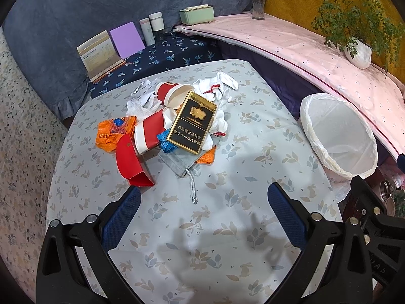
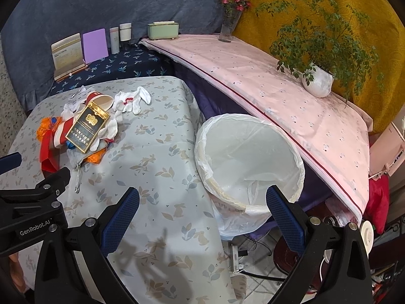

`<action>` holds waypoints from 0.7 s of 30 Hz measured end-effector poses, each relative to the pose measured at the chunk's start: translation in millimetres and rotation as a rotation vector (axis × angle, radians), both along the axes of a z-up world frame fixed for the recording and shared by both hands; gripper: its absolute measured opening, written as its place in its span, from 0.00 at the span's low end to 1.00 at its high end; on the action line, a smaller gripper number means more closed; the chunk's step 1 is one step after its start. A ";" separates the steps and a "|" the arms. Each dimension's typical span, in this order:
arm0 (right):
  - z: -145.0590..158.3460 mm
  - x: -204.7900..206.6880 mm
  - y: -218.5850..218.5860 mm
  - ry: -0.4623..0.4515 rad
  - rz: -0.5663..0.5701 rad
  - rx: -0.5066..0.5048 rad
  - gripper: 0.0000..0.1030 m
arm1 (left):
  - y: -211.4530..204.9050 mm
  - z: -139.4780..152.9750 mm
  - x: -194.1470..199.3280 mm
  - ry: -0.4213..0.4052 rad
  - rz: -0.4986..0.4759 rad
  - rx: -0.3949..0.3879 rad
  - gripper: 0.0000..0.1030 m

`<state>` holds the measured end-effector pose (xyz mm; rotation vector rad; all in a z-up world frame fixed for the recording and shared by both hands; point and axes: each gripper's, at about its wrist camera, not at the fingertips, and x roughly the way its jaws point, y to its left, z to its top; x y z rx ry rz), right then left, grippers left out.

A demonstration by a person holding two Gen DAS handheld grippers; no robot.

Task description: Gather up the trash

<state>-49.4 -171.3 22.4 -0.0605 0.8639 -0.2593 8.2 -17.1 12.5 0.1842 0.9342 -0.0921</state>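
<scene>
A heap of trash lies on the table (image 1: 253, 228): a black and gold cigarette box (image 1: 193, 122) on top, red and white paper cups (image 1: 174, 93), an orange wrapper (image 1: 114, 134), a red paper bag (image 1: 131, 162), white gloves (image 1: 222, 83) and a grey pouch (image 1: 177, 160). My left gripper (image 1: 203, 193) stands open just short of the heap, nothing between its fingers. My right gripper (image 2: 202, 196) is open too, hovering at the table's right edge in front of the white-lined bin (image 2: 248, 157). The same cigarette box (image 2: 87, 126) and gloves (image 2: 131, 100) show far left in the right wrist view.
The bin (image 1: 339, 136) stands off the table's right side under a pink-covered ledge (image 2: 278, 101). On the ledge are a potted plant (image 2: 319, 81), a flower vase (image 2: 227, 27) and a green box (image 2: 163, 30). Booklets and bottles (image 1: 146, 30) stand behind the table.
</scene>
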 end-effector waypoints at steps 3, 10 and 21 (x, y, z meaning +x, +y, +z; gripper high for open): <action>-0.2 -0.5 -0.9 0.001 -0.003 0.001 0.93 | -0.1 0.1 0.0 0.000 0.000 -0.001 0.93; -0.5 -0.7 -2.2 0.002 -0.005 0.000 0.93 | -2.4 0.9 -1.3 -0.002 -0.001 0.002 0.93; -0.5 -1.4 -4.8 0.002 -0.013 0.005 0.93 | -3.6 1.5 -2.4 -0.007 -0.008 0.003 0.93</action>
